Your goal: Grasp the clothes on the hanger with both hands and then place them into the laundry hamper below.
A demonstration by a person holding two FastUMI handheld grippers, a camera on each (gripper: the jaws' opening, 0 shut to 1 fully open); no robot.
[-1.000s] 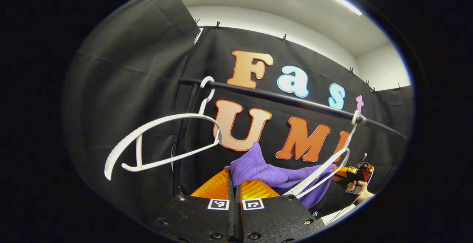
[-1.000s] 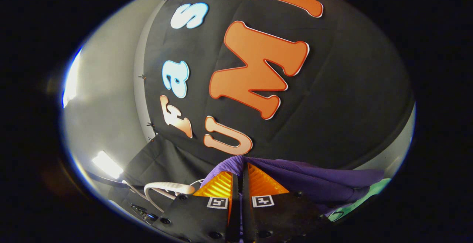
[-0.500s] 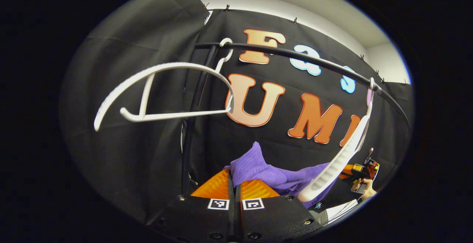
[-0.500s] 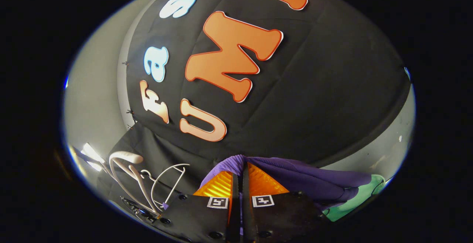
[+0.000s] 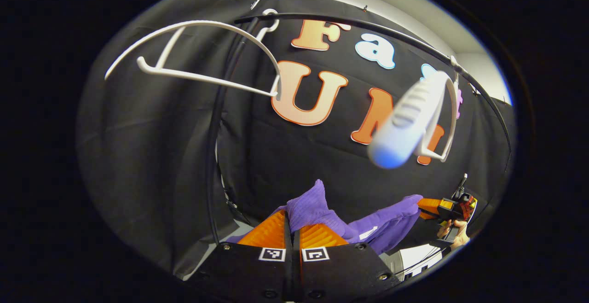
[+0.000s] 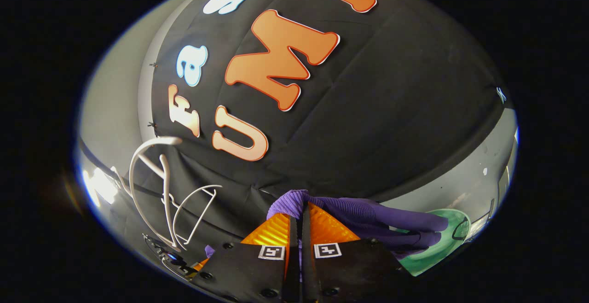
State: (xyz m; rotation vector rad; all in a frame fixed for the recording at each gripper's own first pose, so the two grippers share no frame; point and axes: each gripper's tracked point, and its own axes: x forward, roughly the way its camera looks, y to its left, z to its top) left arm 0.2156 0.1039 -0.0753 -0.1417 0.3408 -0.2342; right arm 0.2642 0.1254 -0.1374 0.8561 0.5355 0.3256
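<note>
1. Left tongs [image 5: 292, 227]: fingers pressed together, pinching a fold of the purple garment [image 5: 317, 204].
2. Right tongs [image 6: 301, 222]: fingers likewise clamped on the purple garment [image 6: 368, 215]; in the left gripper view they appear farther off [image 5: 425, 204], held by a hand [image 5: 453, 234].
3. Garment is off the hangers, stretched between the two tongs, below the rail [image 5: 368, 26].
4. Two bare white hangers on the rail: left hanger [image 5: 202, 49], right hanger [image 5: 414, 119], the latter tilted toward the camera.
5. Green hamper [image 6: 437, 247] lies beneath the garment's far end in the right gripper view.
</note>
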